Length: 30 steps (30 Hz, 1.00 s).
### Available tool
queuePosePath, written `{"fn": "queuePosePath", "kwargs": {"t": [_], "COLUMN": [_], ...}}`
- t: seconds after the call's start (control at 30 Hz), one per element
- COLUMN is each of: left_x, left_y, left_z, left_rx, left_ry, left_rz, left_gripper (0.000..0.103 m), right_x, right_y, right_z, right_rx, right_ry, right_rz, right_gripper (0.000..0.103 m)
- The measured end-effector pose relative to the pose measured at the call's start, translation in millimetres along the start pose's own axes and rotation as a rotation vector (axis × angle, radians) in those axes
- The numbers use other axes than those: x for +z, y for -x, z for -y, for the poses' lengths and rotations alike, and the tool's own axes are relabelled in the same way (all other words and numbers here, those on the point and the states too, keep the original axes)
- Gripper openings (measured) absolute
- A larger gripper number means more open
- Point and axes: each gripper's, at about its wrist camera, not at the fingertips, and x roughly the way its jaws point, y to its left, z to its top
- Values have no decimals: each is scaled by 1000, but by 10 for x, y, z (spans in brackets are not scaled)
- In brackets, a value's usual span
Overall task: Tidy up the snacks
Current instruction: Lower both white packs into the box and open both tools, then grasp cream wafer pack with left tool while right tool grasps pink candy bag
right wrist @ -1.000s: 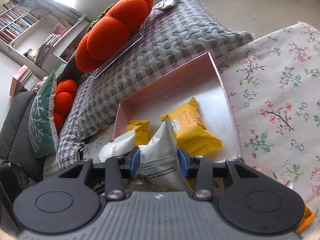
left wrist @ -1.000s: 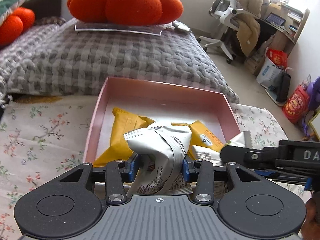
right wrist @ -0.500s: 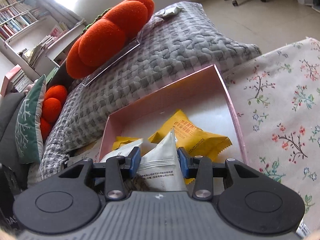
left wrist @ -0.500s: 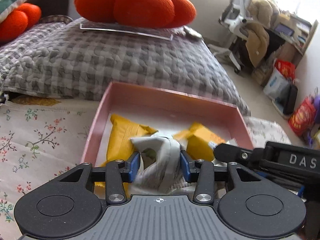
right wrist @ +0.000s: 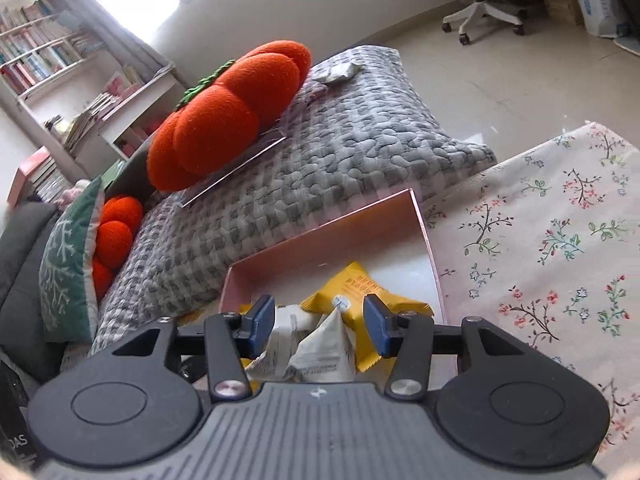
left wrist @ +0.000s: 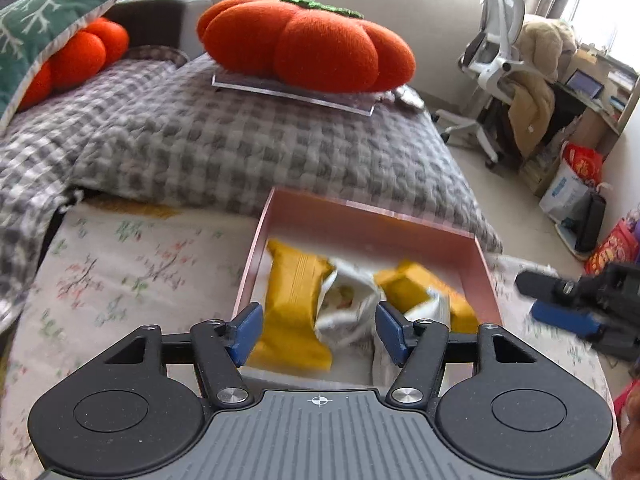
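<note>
A pink box (left wrist: 372,212) (right wrist: 332,224) sits on the flowered cloth and holds yellow snack packs (left wrist: 294,300) (right wrist: 360,292) and white snack packs (left wrist: 346,304) (right wrist: 324,350). My left gripper (left wrist: 319,330) hovers over the box's near side, jaws opening, blue pads clear of the white pack lying below them. My right gripper (right wrist: 319,328) hangs over the box from the other side, jaws also opening; a white pack lies between its pads without touching them. The right gripper's tip (left wrist: 560,300) shows at the right of the left wrist view.
A grey checked quilt (left wrist: 240,148) rises just behind the box, with an orange pumpkin cushion (left wrist: 308,52) on a clear sheet. The flowered cloth (right wrist: 552,240) spreads on both sides of the box. An office chair (left wrist: 496,52) and bags stand on the floor beyond.
Both grippers let go of their white packs, which now lie in the box. Both have lifted and drawn back, with jaws wider apart.
</note>
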Motion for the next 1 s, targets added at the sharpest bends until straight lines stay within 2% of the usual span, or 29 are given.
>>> {"fn": "queuePosePath", "kwargs": {"t": [0.13,0.23,0.27,0.33,0.4,0.5,0.67,0.83,1.0], "left_x": [-167,-309,-343,-413,-492,-644,-788,-823,-832], "left_y": [200,303,331,404,491,580,553,485,366], "left_z": [46,81,85,94,106,127,119,91,13], "left_rx": [1,10,9,0,-5,0,36,36,49], "left_ry": [-53,-88,-91,-99,-109,-142,-187,-193,-155], "left_rz": [-29,-60,-68,-81,-86,-102,-127,-153,-189], "left_gripper": [63,63,63,63,63,63,63,64,63], "right_x": [-69,-180,-229,-281,-327,-377,-544,-627,-620], "right_y": [213,331,380,453,556,709,839,683,593], "right_z": [-210,-315,-323,-302,-270,-263,-211,-44,90], "right_rx": [-56,-99,-101,-96,-94,-142,-238,-227,-265], "right_ry": [152,249,262,260,257,288,350,266,204], "right_rz": [33,23,11,-11,-14,9,-1,-134,-140], "right_gripper": [60,76,82,86,95,100,103,102,102]}}
